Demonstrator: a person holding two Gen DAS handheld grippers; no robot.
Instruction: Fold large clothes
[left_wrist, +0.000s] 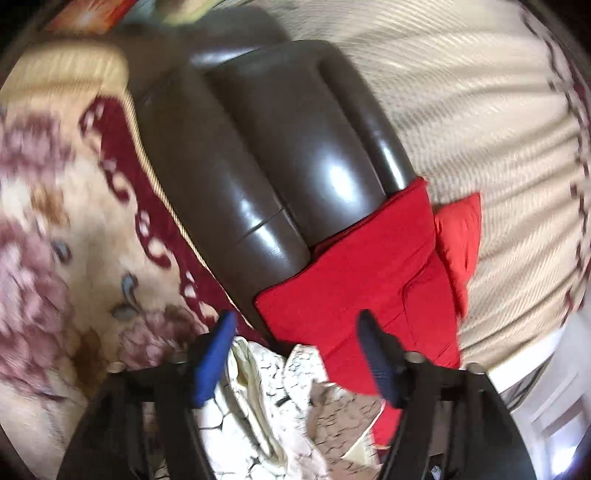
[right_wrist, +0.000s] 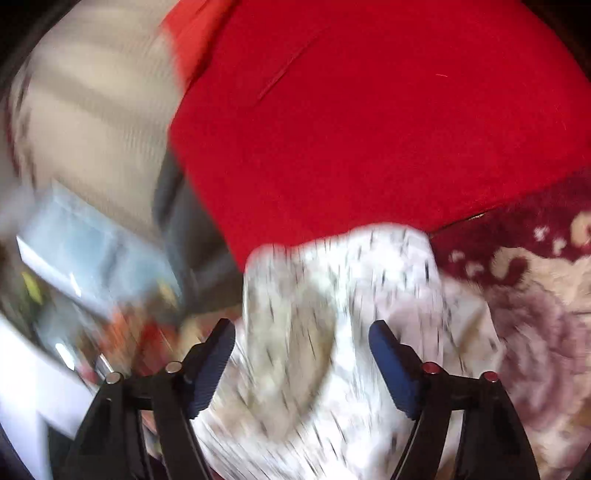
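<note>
- Lying beyond the tips of both pairs of fingers, a red garment (left_wrist: 369, 266) was folded into a flat, neat-edged block with a seam line running across its top face; a brighter red piece (left_wrist: 458, 236) stuck out past its far side in the left wrist view.
- Between and below the fingers in both views sat a crumpled white cloth with a dark crackle print (left_wrist: 266, 406), bunched into soft folds and touching the near edge of the red garment.
- The left gripper (left_wrist: 295, 354) had its blue pads wide apart, gripping nothing; the printed cloth showed in the gap but the pads did not press on it.
- The right gripper (right_wrist: 303, 362) stood equally wide, its pads clear of the printed cloth (right_wrist: 332, 332) beneath them, and the red garment (right_wrist: 369, 129) filled the view ahead of its tips.
- Ahead and left of the left fingers, the red garment's far end rested against a dark brown leather cushion (left_wrist: 258, 155).
- A floral cream and maroon blanket (left_wrist: 55, 229) lay left of the left fingers, and a pale ribbed cover (left_wrist: 498, 129) spread out beyond the red garment to the right.
- Both views were motion-blurred, the right one heavily.
</note>
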